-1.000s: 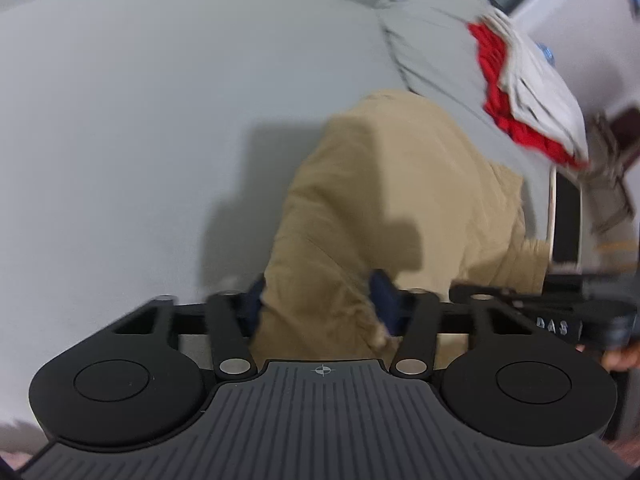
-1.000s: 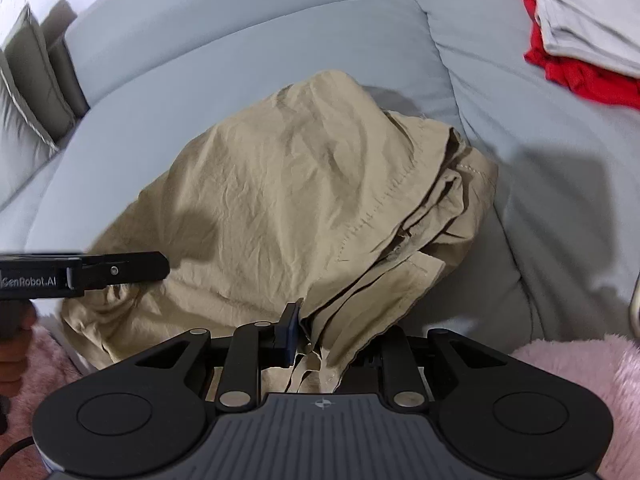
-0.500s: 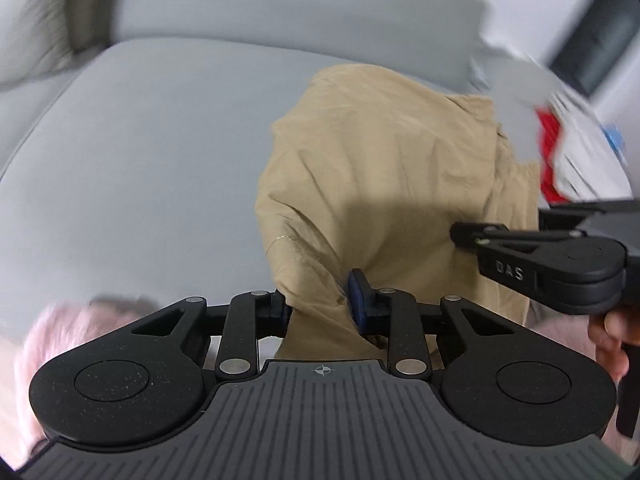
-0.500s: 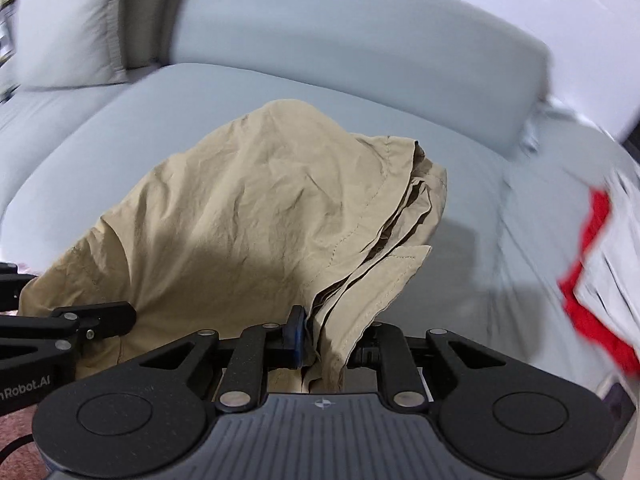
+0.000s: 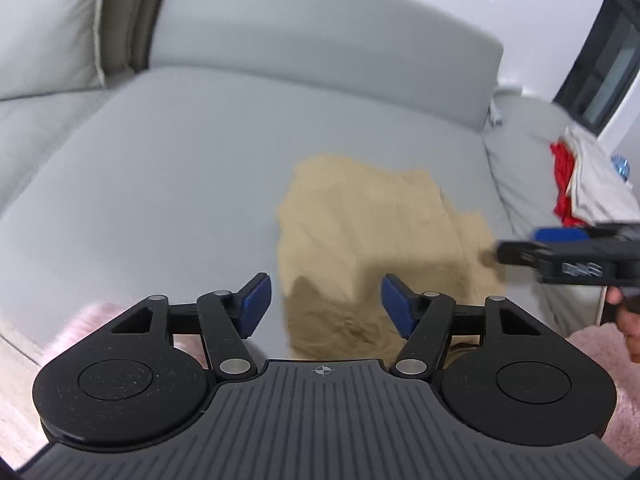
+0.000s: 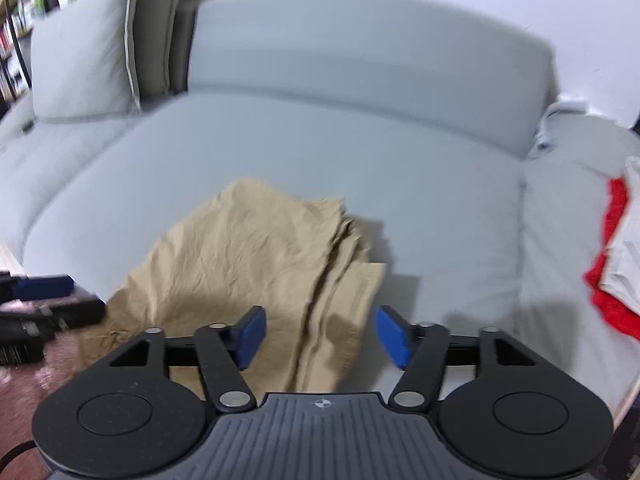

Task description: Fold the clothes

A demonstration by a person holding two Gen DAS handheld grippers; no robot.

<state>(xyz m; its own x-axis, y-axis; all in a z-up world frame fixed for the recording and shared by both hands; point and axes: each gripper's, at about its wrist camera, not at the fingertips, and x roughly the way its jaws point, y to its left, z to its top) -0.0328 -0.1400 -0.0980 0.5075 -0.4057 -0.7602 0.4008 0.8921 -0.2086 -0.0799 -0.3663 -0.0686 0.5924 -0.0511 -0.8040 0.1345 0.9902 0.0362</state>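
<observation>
A folded tan garment lies on the grey sofa seat, its near edge at the seat's front. My left gripper hovers above that near edge, jaws opening, blue pads clear of the cloth. My right gripper hangs over the garment's layered right edge, jaws opening too, nothing pressed between the pads. The right gripper shows at the right of the left wrist view; the left gripper shows at the left of the right wrist view.
A stack of folded clothes, red under pale grey, sits on the sofa's right section. Pale cushions stand at the back left. A pink fluffy rug lies below the sofa's front edge.
Both grippers were shut on the tan garment's near edge and have let it go. Both have drawn back and up, and the garment now rests folded on the seat.
</observation>
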